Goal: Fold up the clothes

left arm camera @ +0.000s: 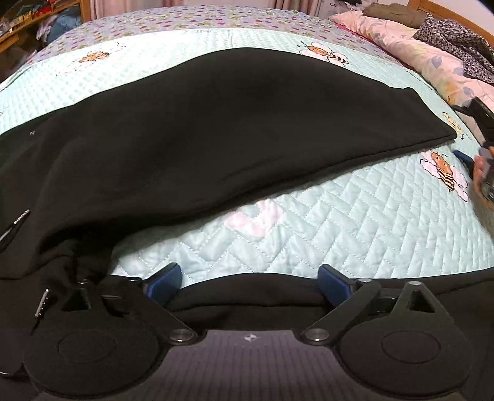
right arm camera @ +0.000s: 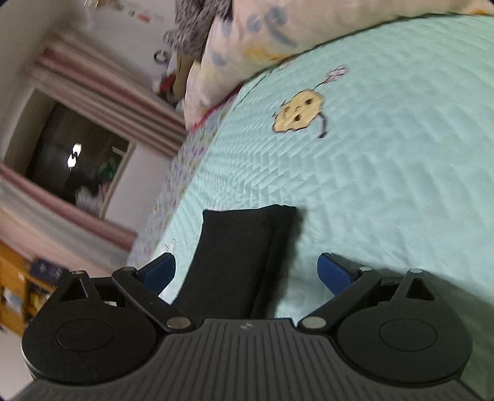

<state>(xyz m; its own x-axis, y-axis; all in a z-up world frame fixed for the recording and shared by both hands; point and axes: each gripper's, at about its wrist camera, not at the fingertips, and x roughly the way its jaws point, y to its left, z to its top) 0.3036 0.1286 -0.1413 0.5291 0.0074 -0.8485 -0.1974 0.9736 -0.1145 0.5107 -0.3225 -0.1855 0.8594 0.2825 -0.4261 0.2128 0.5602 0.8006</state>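
Observation:
A black hooded garment lies spread across the light blue quilted bedspread, with one long part reaching to the right. Its metal-tipped drawstrings show at the lower left. My left gripper is open just above a black fabric edge near the bed's front, with nothing between its blue pads. My right gripper appears at the far right edge, held by a hand. In the right wrist view my right gripper is open over the end of a black sleeve or leg, not touching it.
A pink floral pillow and dark patterned clothes lie at the bed's far right. Wooden shelves stand at the back left. A window with striped curtains shows in the blurred right wrist view.

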